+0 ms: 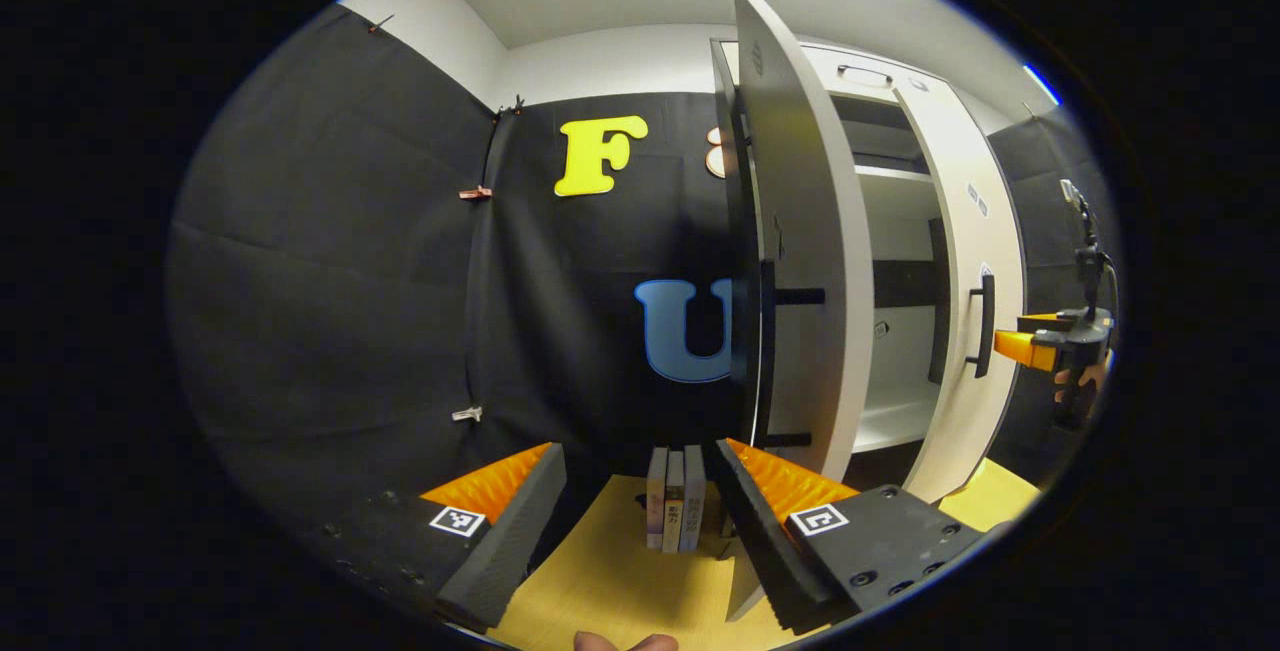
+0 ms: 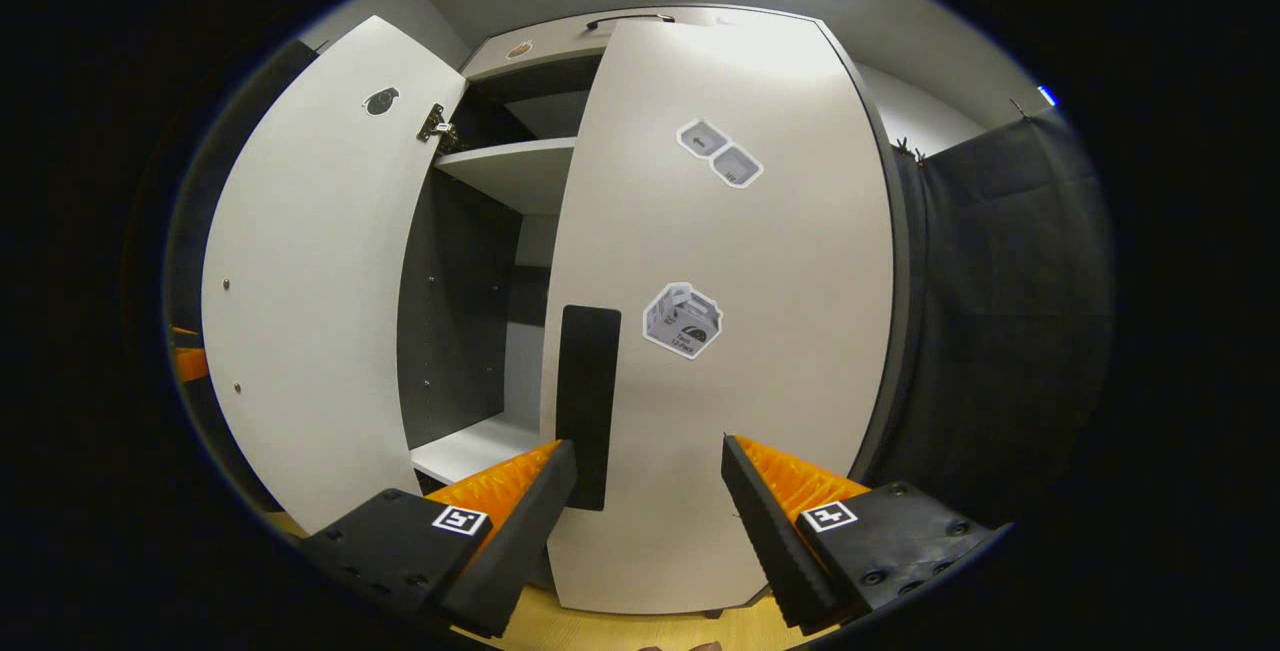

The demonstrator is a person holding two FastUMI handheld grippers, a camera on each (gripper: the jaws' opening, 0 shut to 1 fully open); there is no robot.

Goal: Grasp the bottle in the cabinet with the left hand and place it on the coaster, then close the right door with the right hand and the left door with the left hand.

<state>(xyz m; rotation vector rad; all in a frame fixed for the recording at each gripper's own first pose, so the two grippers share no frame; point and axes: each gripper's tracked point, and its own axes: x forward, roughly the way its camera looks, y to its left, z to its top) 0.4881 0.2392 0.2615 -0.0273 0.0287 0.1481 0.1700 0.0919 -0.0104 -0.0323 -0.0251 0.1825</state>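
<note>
Recording booth w/ black cloth walls (image 1: 330, 261), white cabinet (image 2: 720, 331), wood tabletop (image 1: 610, 571).

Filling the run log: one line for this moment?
left gripper: open, empty | right gripper: open, facing right door | left door: open

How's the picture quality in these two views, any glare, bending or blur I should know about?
Left gripper view: strong fisheye bending bows the left door edge and the cabinet; a bright ceiling strip shows top right; focus is sharp. Right gripper view: the right door bulges outward, with a soft bright patch near its top; the cabinet interior sits in shadow.
</note>
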